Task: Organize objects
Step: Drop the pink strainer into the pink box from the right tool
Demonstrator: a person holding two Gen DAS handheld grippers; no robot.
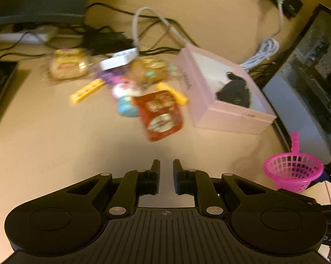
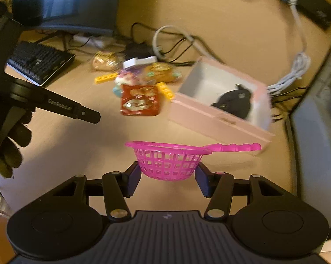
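My right gripper (image 2: 168, 172) is shut on a pink plastic strainer basket (image 2: 168, 161), held above the desk with its handle pointing right; the basket also shows in the left wrist view (image 1: 293, 171). My left gripper (image 1: 166, 176) is nearly shut and empty, above bare desk. Ahead lies a pile: a red snack pouch (image 1: 162, 114), yellow toy bricks (image 1: 86, 91), wrapped pastries (image 1: 67, 66) and a round toy (image 1: 125, 96). To its right an open pink box (image 1: 222, 90) holds a black object (image 1: 233, 90). The box also shows in the right wrist view (image 2: 218, 107).
Cables (image 1: 156, 28) and a power strip (image 1: 26, 36) lie behind the pile. A keyboard (image 2: 37, 61) and monitor (image 2: 61, 2) stand at the left. A computer case (image 1: 308, 83) stands at the right. The left gripper's arm (image 2: 61, 107) shows in the right wrist view.
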